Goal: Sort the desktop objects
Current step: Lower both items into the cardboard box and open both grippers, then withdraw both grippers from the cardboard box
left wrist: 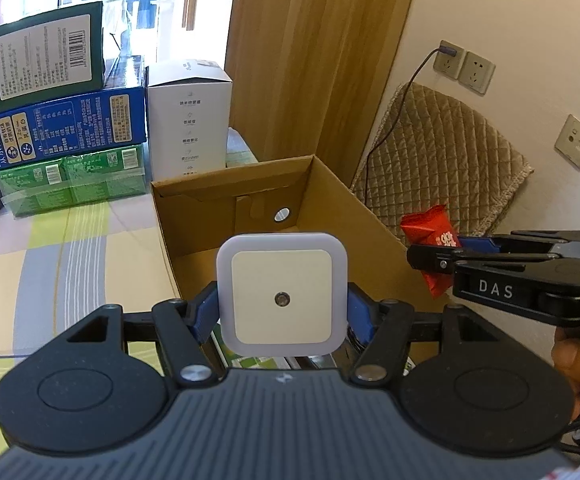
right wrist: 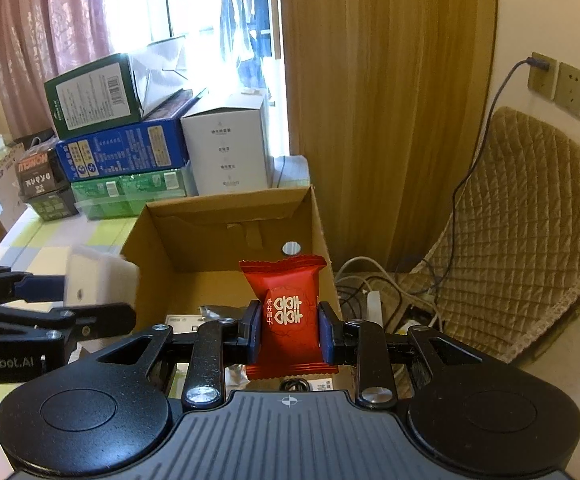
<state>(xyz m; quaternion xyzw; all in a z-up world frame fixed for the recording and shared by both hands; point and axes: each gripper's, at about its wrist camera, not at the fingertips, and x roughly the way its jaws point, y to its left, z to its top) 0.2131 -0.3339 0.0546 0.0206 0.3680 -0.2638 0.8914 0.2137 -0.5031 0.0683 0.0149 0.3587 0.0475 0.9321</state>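
Square white plastic night light (left wrist: pixel 282 298) pinched in left tongs (left wrist: pixel 282 312) above near edge of open brown cardboard box (left wrist: pixel 329 208); red foil candy packet (right wrist: pixel 290 316) clamped in right tongs (right wrist: pixel 290 330) over same box. Beneath, counter (left wrist: pixel 50 272) in pastel checked cloth, stacked green, blue and white cartons (left wrist: pixel 66 120) at far end. Behind: tan curtain (right wrist: pixel 389 100), cream wall with sockets (left wrist: pixel 463 66), quilted beige chair (right wrist: pixel 529 220), tangled cables on floor (right wrist: pixel 369 280).
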